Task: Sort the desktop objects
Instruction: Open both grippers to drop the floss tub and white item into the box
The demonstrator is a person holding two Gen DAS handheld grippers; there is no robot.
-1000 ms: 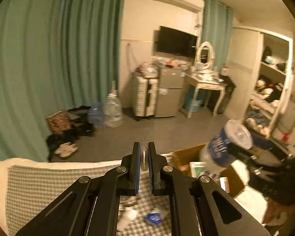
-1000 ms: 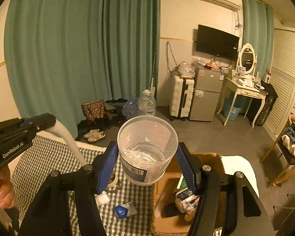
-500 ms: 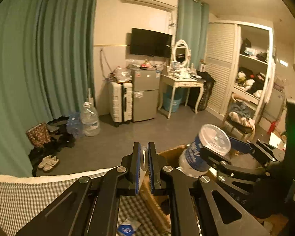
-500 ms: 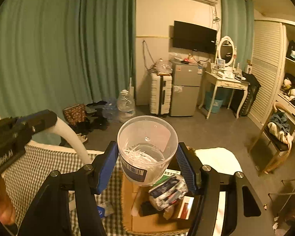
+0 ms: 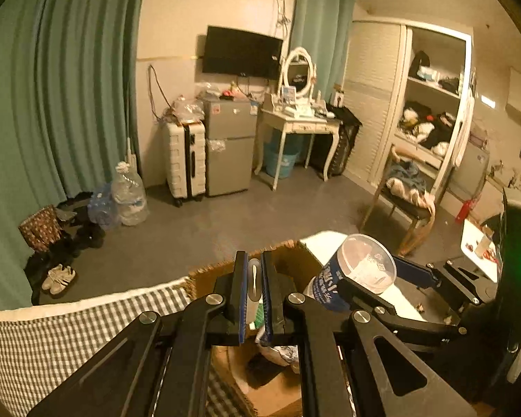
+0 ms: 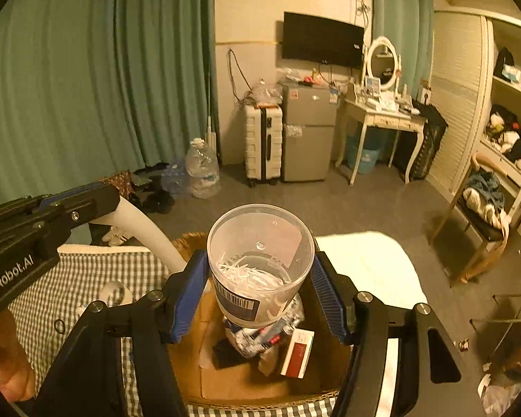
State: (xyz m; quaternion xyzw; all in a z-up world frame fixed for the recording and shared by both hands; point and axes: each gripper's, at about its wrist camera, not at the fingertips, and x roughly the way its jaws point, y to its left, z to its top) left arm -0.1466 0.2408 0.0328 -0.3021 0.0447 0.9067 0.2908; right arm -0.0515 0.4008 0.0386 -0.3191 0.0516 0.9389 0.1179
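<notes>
As "GenRobot.AI" left gripper (image 6: pixel 111 205) pinches white tube (image 6: pixel 146 232), right gripper (image 6: pixel 260 288) jaws clamp barcoded cup (image 6: pixel 260 264).

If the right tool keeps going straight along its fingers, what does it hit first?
Probably the crumpled packet and red-white box inside the cardboard box, directly beneath the clear tub held by the right tool. Depth unclear.

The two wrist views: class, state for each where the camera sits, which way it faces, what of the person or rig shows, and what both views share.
Left wrist view: sits on the left hand-held gripper, faces along its fingers, shut on a white tool, above the cardboard box.
Right wrist view: sits on the right hand-held gripper, clamped on a clear plastic jar above the box; a hand shows bottom left.
Shared: jar, box, checked cloth, fridge, each other's gripper.
</notes>
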